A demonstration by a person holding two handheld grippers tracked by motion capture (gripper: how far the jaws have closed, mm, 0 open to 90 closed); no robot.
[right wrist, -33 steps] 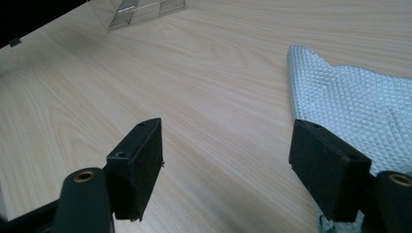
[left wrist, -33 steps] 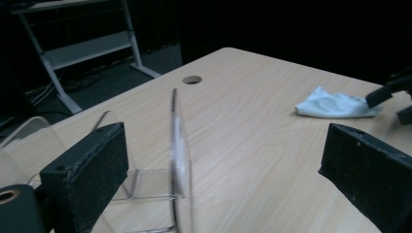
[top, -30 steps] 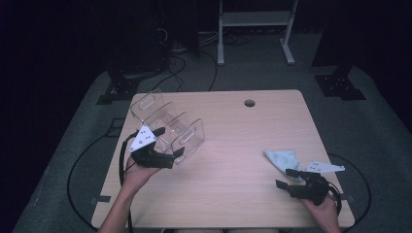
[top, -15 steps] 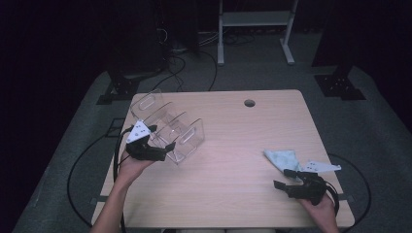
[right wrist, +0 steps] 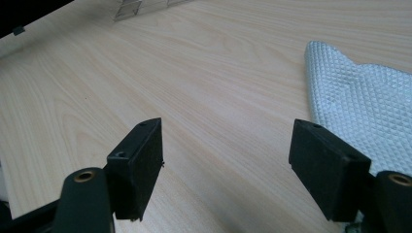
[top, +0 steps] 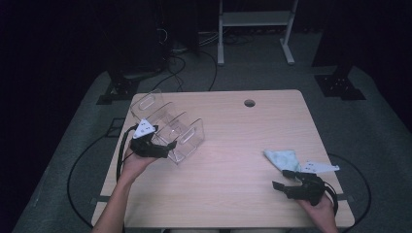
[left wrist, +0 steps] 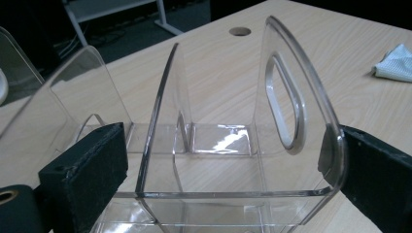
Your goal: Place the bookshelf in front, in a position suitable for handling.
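A clear acrylic organiser (top: 182, 133) with several upright dividers stands on the left part of the wooden table (top: 243, 131). My left gripper (top: 167, 145) reaches into its near end. In the left gripper view the organiser (left wrist: 286, 97) sits between the wide-apart jaws of the left gripper (left wrist: 228, 150). The right pad lies against the end wall with the oval cut-out, and the left pad stands a little off a divider. A pale blue-white cloth (top: 284, 159) lies at the right. My right gripper (top: 282, 178) is open just in front of it. In the right gripper view the cloth (right wrist: 359, 97) lies beside the right jaw of the right gripper (right wrist: 228, 145).
A round cable hole (top: 249, 103) is in the table near its far edge. Bare wood lies between organiser and cloth. A white frame (top: 252, 19) and cables (top: 194, 48) are on the floor beyond the table.
My left gripper has shifted slightly at the organiser's near end. The right gripper has barely moved.
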